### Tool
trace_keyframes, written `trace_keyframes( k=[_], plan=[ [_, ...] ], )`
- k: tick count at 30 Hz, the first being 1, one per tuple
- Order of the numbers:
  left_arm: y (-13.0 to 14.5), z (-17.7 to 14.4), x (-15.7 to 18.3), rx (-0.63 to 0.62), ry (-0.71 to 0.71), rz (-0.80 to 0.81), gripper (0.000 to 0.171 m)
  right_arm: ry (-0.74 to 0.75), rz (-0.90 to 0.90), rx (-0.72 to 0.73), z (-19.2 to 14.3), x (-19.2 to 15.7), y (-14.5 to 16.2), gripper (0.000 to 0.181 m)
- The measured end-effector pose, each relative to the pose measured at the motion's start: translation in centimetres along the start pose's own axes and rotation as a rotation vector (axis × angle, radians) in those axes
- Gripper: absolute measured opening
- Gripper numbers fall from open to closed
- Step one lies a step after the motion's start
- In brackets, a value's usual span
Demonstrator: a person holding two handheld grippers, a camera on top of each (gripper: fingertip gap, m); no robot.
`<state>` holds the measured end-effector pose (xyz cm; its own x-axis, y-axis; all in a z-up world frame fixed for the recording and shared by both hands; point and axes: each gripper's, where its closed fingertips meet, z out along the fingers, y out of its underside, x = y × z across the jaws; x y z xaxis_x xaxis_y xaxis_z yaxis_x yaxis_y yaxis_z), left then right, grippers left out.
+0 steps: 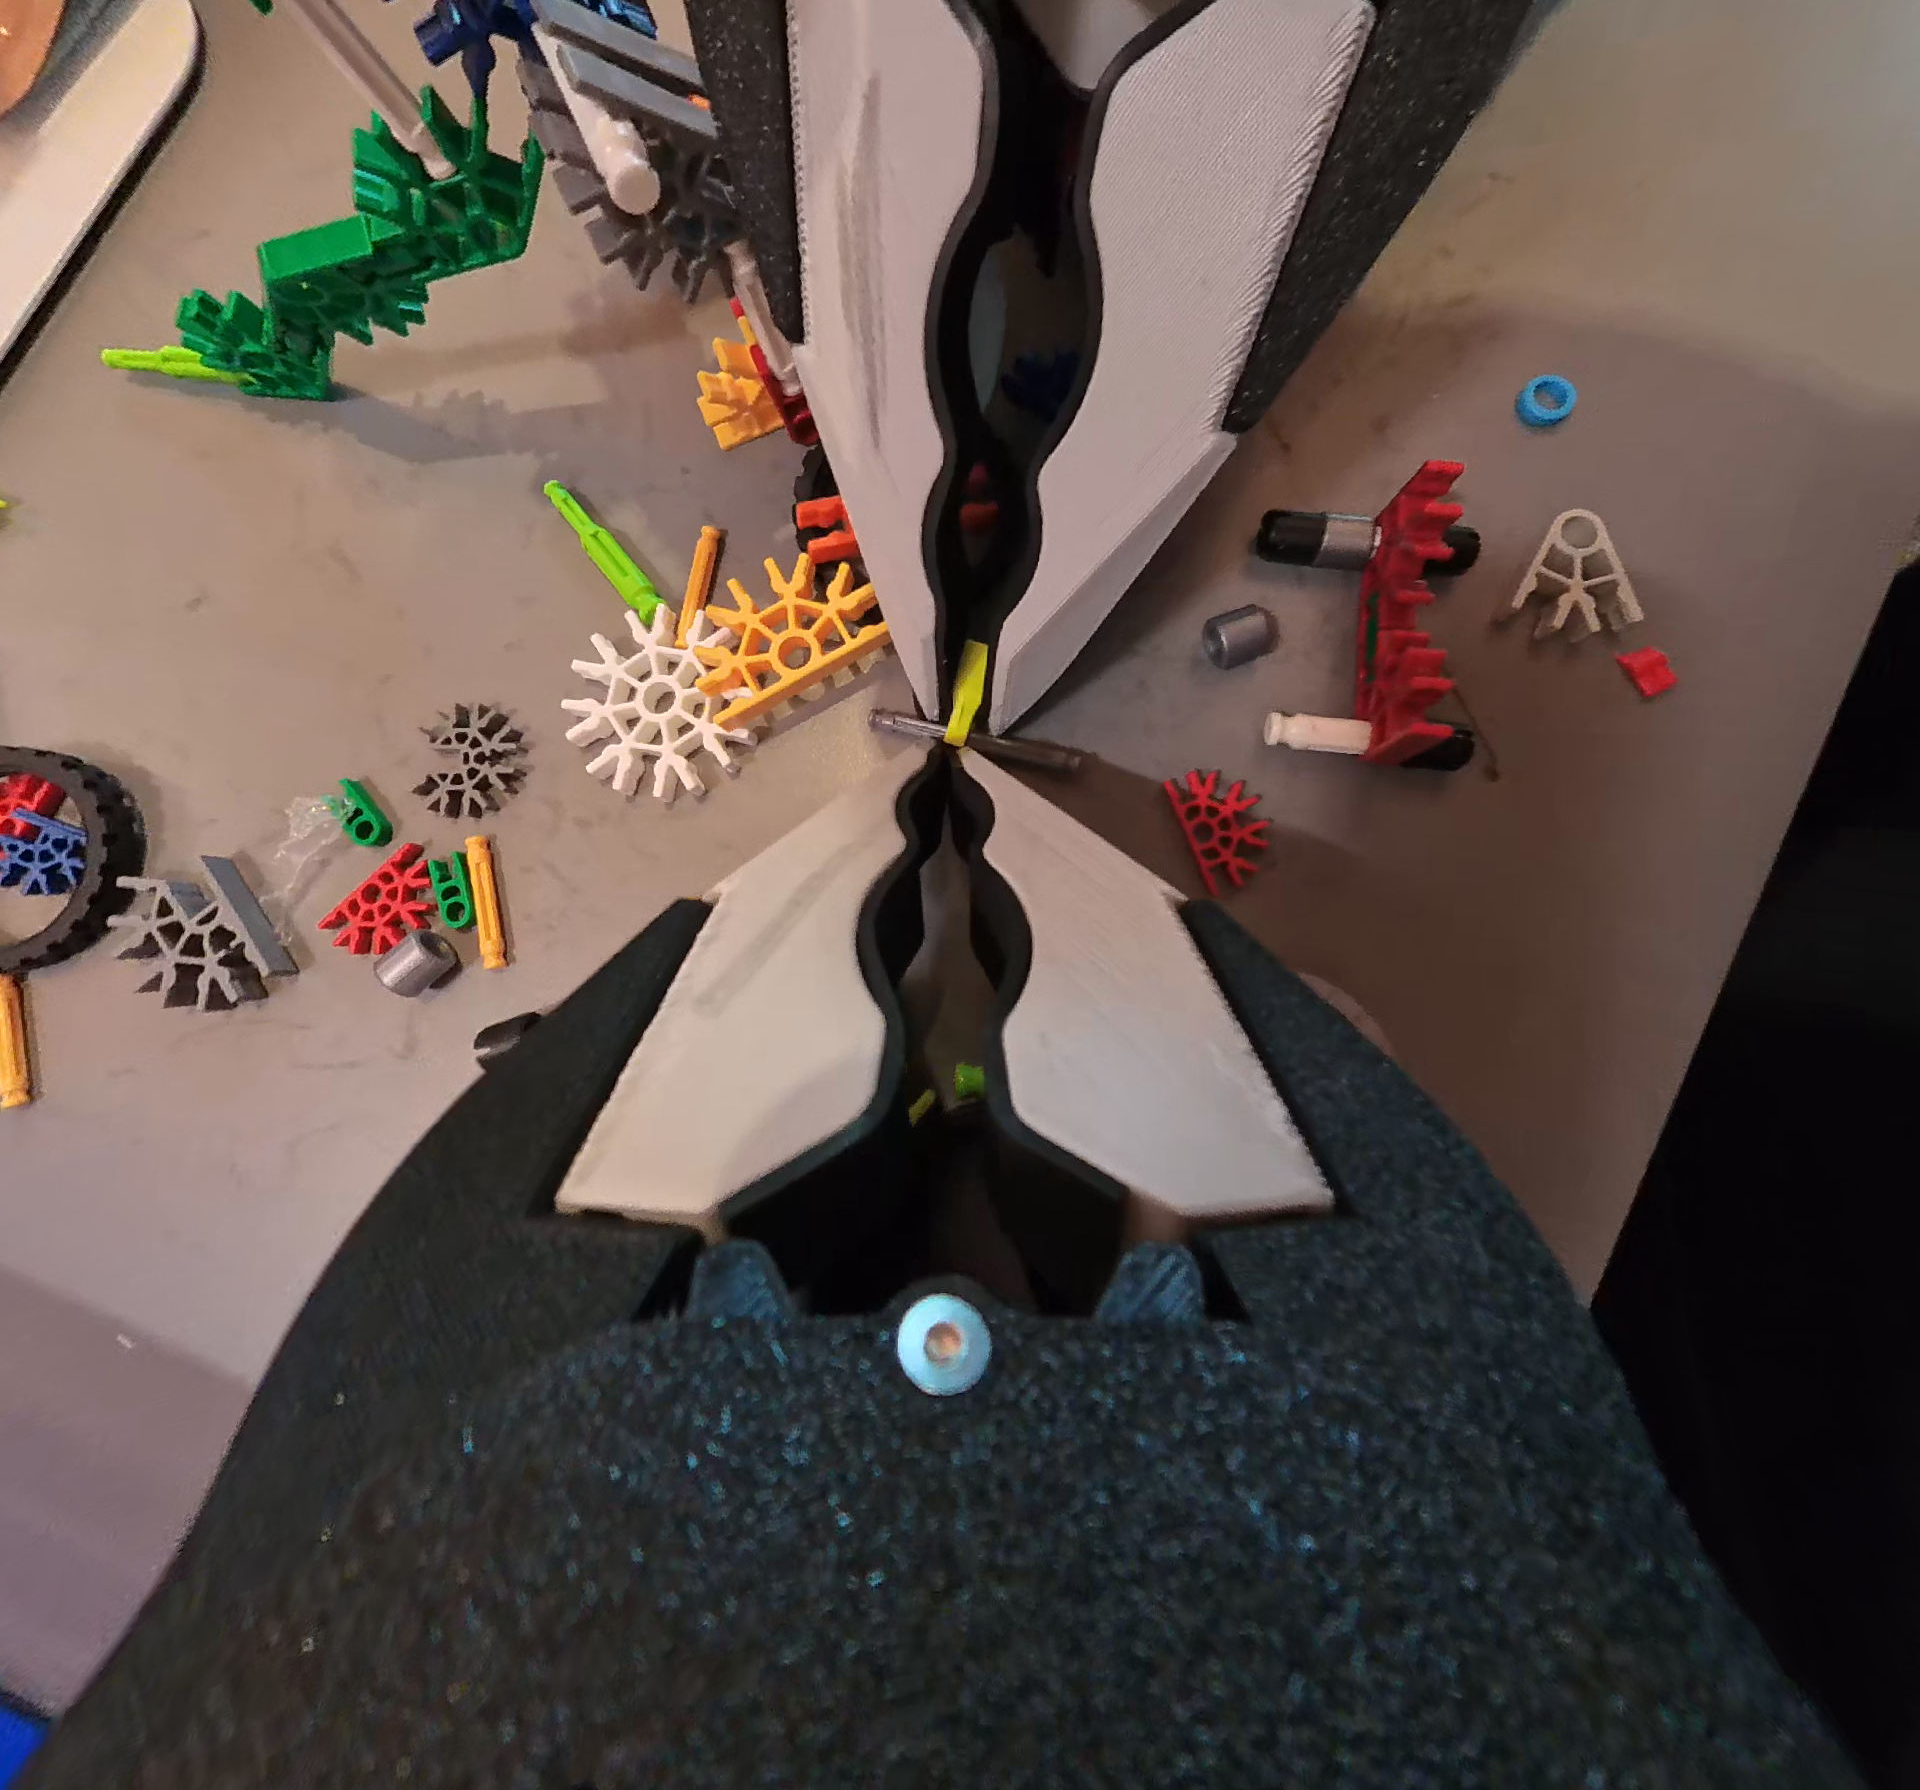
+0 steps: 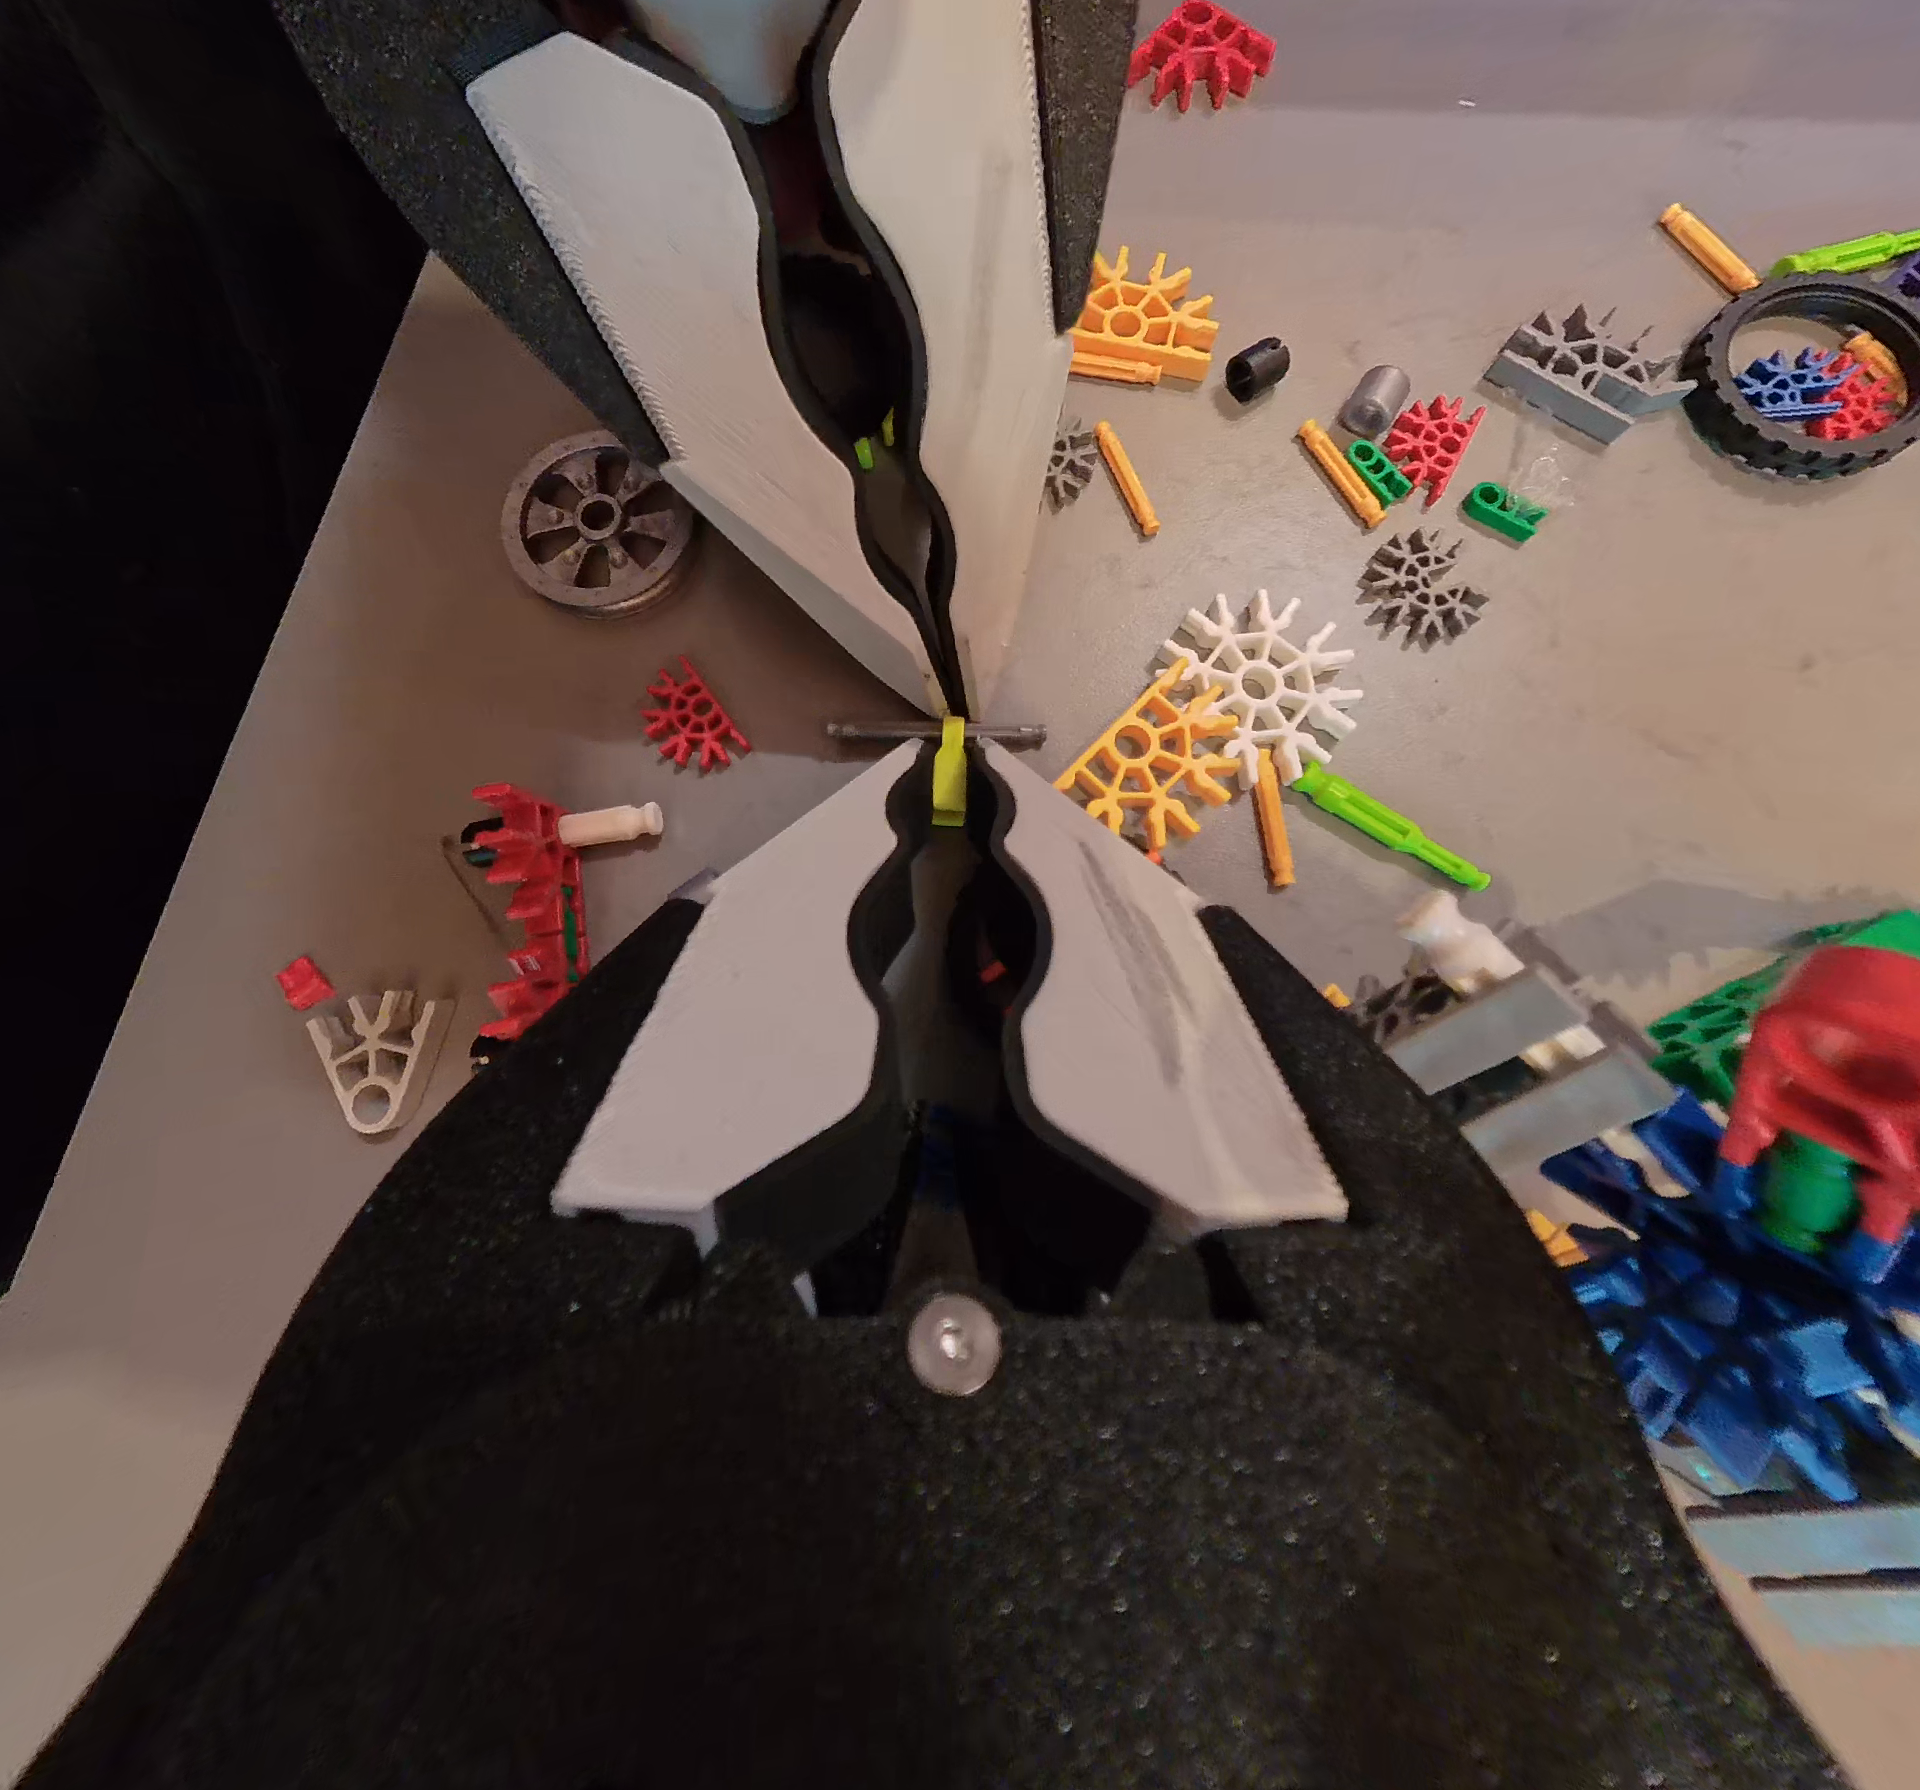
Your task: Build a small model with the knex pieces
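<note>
My left gripper [image 1: 948, 766] and my right gripper [image 2: 948, 790] meet tip to tip above the grey table [image 1: 1455, 213]. The right gripper, which comes in from the top of the left wrist view [image 1: 971, 701], is shut on a small yellow-green clip [image 2: 948, 772]; the clip also shows in the left wrist view [image 1: 966, 686]. The clip sits on a thin dark grey rod [image 2: 1013, 734] that lies crosswise between the tips [image 1: 1039, 753]. The left gripper, seen from above in the right wrist view [image 2: 948, 701], is shut with its tips on the middle of that rod.
Loose construction pieces lie all around: a white snowflake connector [image 1: 657, 701], a yellow connector [image 1: 795, 644], a red toothed piece with rods [image 1: 1403, 618], a tyre [image 1: 62, 867], a grey wheel hub [image 2: 597, 522]. A green and blue build [image 1: 395, 213] stands at the back left. The table edge [image 2: 208, 805] is close by. Both grippers' tips are close together, under 4 cm apart. Between my right fingertips and the white snowflake connector [image 1: 657, 701] there is roughly 5 cm.
</note>
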<state>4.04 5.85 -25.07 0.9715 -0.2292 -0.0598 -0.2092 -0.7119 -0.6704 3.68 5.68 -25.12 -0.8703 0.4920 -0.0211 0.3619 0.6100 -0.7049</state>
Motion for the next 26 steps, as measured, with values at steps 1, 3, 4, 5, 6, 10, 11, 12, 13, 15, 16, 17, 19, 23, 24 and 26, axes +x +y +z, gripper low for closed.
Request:
trace_keyframes(
  k=[1, 3, 4, 5, 6, 10, 11, 12, 13, 15, 16, 17, 19, 23, 24, 26],
  plan=[
    [0.0, 0.0, 0.0, 0.005, -0.005, -0.01, 0.0, 0.001, 0.003, 0.0, 0.0, 0.01, -0.01, 0.003],
    [-0.02, 0.0, 0.0, 0.015, -0.013, -0.027, 0.0, 0.002, 0.003, -0.001, 0.0, 0.01, -0.01, 0.002],
    [-0.03, 0.01, -0.01, 0.016, -0.019, -0.032, 0.0, 0.002, 0.006, -0.001, 0.0, 0.0, -0.01, 0.003],
    [-0.03, 0.01, -0.01, 0.016, -0.026, -0.037, 0.0, 0.002, 0.008, -0.001, 0.0, 0.0, -0.01, 0.002],
    [-0.04, 0.02, -0.02, 0.018, -0.033, -0.042, 0.0, 0.002, 0.008, -0.001, 0.0, 0.01, -0.01, 0.002],
    [-0.07, 0.02, -0.04, 0.029, -0.066, -0.059, 0.0, 0.003, 0.01, -0.001, -0.01, 0.0, -0.02, 0.002],
    [-0.08, 0.02, -0.04, 0.029, -0.072, -0.062, 0.0, 0.002, 0.011, 0.0, -0.01, 0.0, -0.02, 0.002],
    [-0.08, 0.03, -0.05, 0.032, -0.074, -0.072, 0.0, 0.001, 0.011, 0.0, 0.0, 0.0, -0.01, 0.002],
    [-0.1, 0.03, -0.05, 0.04, -0.074, -0.087, 0.0, 0.001, 0.009, 0.0, -0.01, 0.0, -0.01, 0.002],
    [-0.01, 0.01, -0.06, 0.035, -0.077, -0.063, 0.0, -0.007, -0.001, 0.0, -0.02, -0.01, 0.04, 0.003],
    [0.05, 0.0, -0.08, 0.018, -0.066, -0.041, 0.0, -0.008, -0.004, 0.002, -0.03, -0.03, 0.06, 0.004],
    [0.06, 0.01, -0.06, -0.002, -0.049, -0.034, 0.0, -0.007, -0.008, 0.003, -0.03, -0.04, 0.09, 0.004],
    [0.14, 0.0, -0.03, -0.037, -0.034, 0.034, 0.0, -0.01, -0.021, 0.003, -0.05, -0.07, 0.13, 0.004],
    [0.21, -0.03, -0.05, -0.051, 0.036, 0.068, 0.0, -0.015, -0.02, 0.006, -0.06, -0.11, 0.14, 0.005],
    [0.22, -0.03, -0.05, -0.051, 0.041, 0.091, 0.0, -0.017, -0.02, 0.006, -0.05, -0.11, 0.15, 0.005],
    [0.25, -0.12, 0.28, -0.052, 0.076, 0.115, 0.005, -0.019, -0.018, 0.007, -0.05, -0.1, 0.16, 0.005]
  ],
)
